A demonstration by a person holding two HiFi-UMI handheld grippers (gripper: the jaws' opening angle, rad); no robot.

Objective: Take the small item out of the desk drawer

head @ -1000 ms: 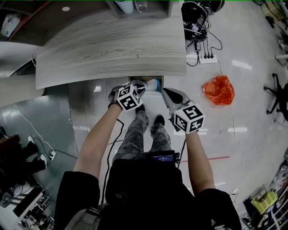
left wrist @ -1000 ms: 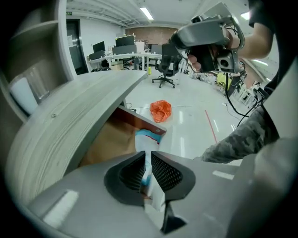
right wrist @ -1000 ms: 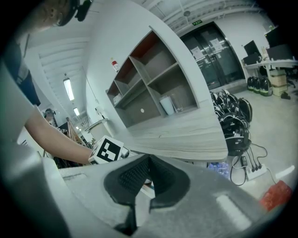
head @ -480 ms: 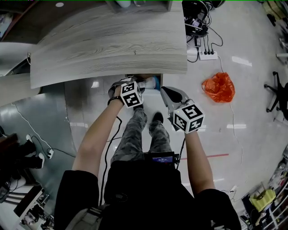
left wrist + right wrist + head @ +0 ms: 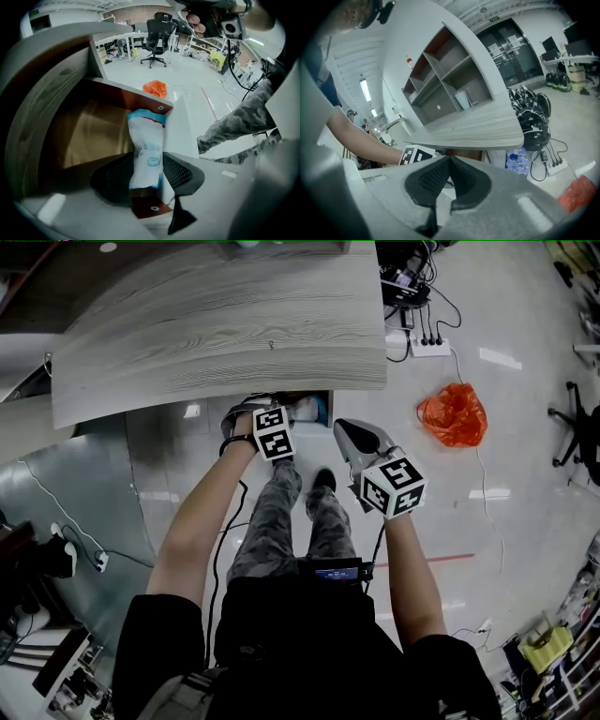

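Note:
The desk drawer (image 5: 89, 131) stands pulled out under the grey wood-grain desk top (image 5: 225, 324). A small white packet with blue ends (image 5: 146, 150) lies against the drawer's right wall; in the head view only a bit of the packet (image 5: 307, 410) shows beside the marker cube. My left gripper (image 5: 146, 161) points steeply down into the drawer. Its jaws have just been opening and stand wide on either side of the packet, not pressing on it. My right gripper (image 5: 344, 427) hangs shut outside the drawer to the right, pads together (image 5: 450, 159), nothing in it.
An orange plastic bag (image 5: 454, 413) and a power strip (image 5: 433, 346) with cables lie on the floor to the right. The person's legs (image 5: 281, 512) are below the drawer. Open shelves (image 5: 450, 93) sit on the desk; an office chair (image 5: 157, 35) stands far off.
My left gripper has sunk into the drawer and its jaws have opened around the packet, which its marker cube now mostly hides in the head view. The right gripper has barely moved.

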